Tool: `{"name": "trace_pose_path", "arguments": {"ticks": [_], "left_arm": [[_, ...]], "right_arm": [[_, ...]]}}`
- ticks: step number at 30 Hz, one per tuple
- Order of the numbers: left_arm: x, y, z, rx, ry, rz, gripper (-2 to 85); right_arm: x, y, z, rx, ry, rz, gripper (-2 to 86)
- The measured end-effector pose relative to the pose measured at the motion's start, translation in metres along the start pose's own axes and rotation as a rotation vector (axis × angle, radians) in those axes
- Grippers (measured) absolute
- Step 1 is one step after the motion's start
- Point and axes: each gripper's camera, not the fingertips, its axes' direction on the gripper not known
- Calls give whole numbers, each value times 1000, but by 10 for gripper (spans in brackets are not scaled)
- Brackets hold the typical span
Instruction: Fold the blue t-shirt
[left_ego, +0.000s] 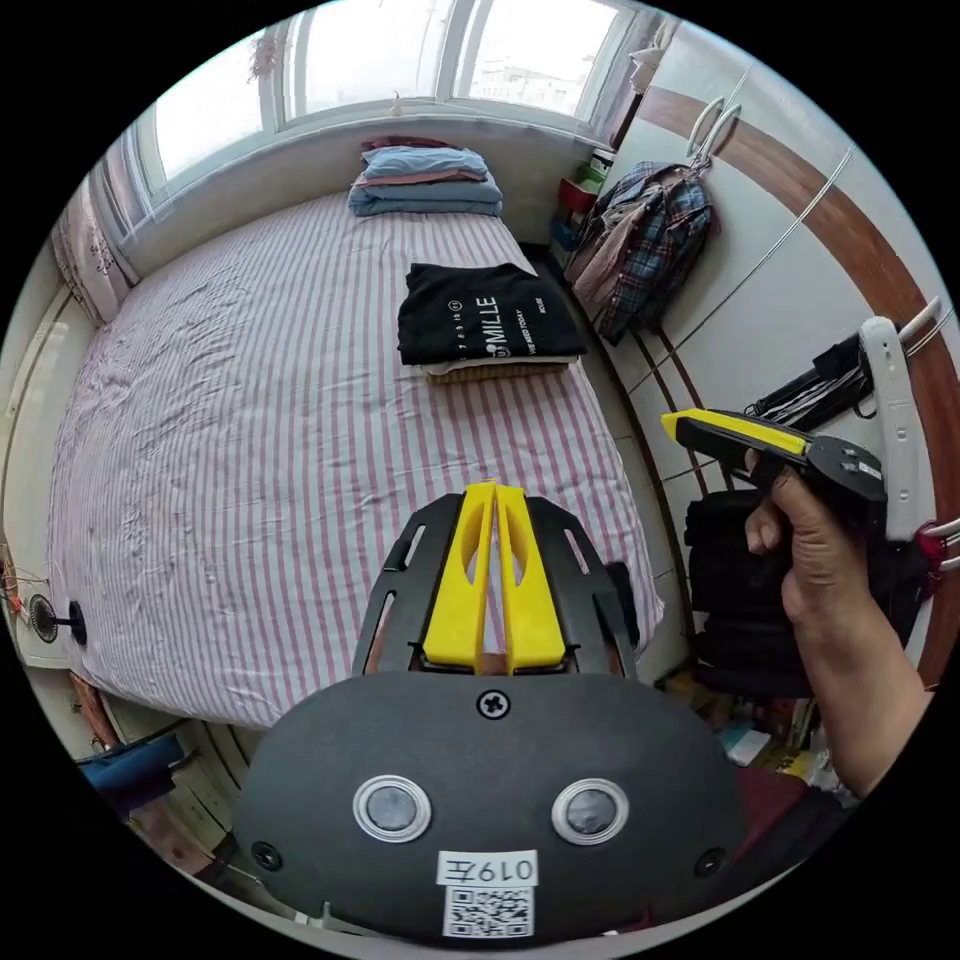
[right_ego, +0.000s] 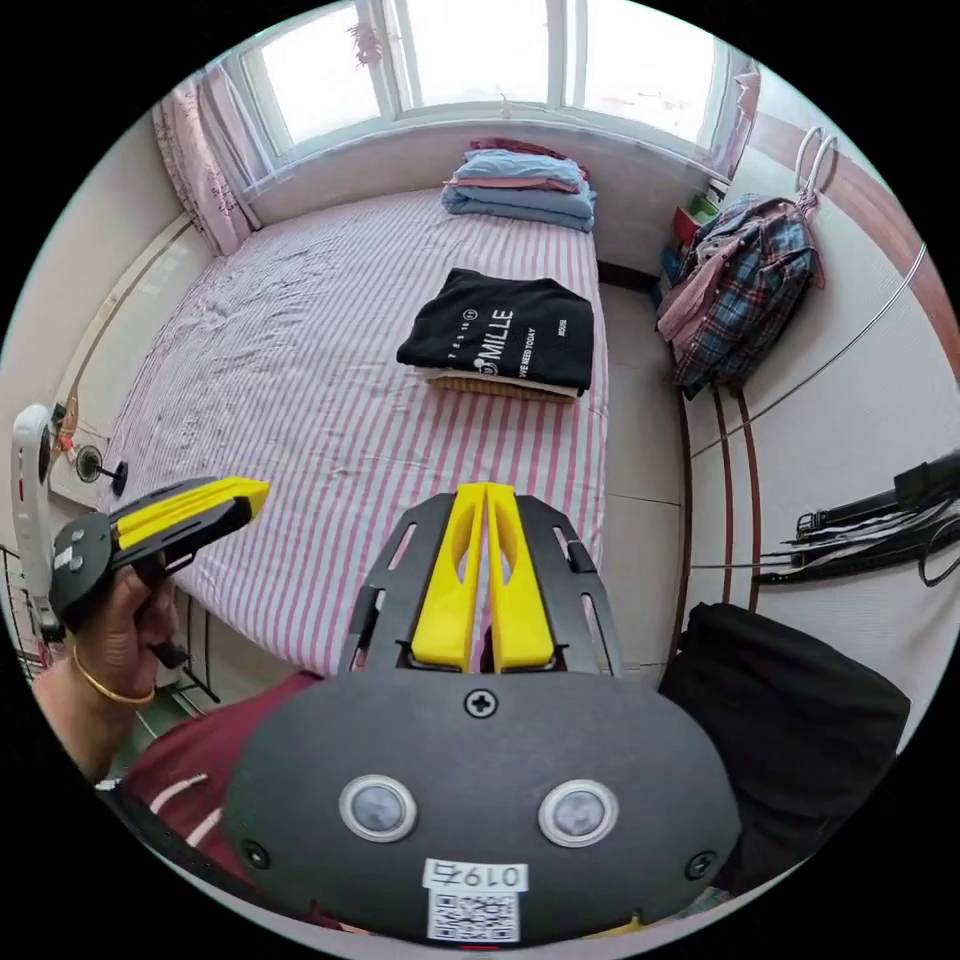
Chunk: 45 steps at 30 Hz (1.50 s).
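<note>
Grippers (left_ego: 495, 490) (right_ego: 485, 490) closed, empty, black folded shirt (left_ego: 485, 315) printed "MILLE" on bed (left_ego: 250, 420)

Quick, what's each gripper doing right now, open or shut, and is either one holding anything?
Left gripper: shut, jaws together, holding nothing, above the striped bed.
Right gripper: shut, jaws together, holding nothing.

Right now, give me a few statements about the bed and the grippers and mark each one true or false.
1. Both the left gripper and the right gripper hold cloth. False: both are shut on nothing.
2. A folded black shirt tops a small stack on the striped bed. True.
3. Folded bedding lies under the window. True.
4. A blue t-shirt is spread flat on the bed. False: none is spread there.
</note>
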Motion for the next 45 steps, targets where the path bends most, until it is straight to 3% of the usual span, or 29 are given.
{"name": "trace_pose_path", "arguments": {"ticks": [13, 18, 23, 28, 37, 39, 45], "left_arm": [[-110, 206, -134, 119, 113, -9, 4], [-147, 253, -173, 178, 73, 36, 5], [-196, 309, -211, 180, 40, 133, 5], [-270, 400, -251, 178, 52, 219, 5], [-410, 556, -286, 112, 180, 254, 6], [-433, 584, -291, 103, 210, 264, 6], [-504, 660, -322, 159, 103, 123, 5]], "right_arm": [[-113, 160, 10, 106, -155, -230, -10], [-193, 213, 9, 164, -260, -348, -10], [-281, 263, 19, 258, -175, -457, -8], [-359, 299, 40, 301, -182, -367, -9], [-517, 375, 95, 392, -283, -386, 2], [-556, 390, 106, 409, -228, -415, 59], [-635, 392, 136, 363, -304, -552, 37]]}}
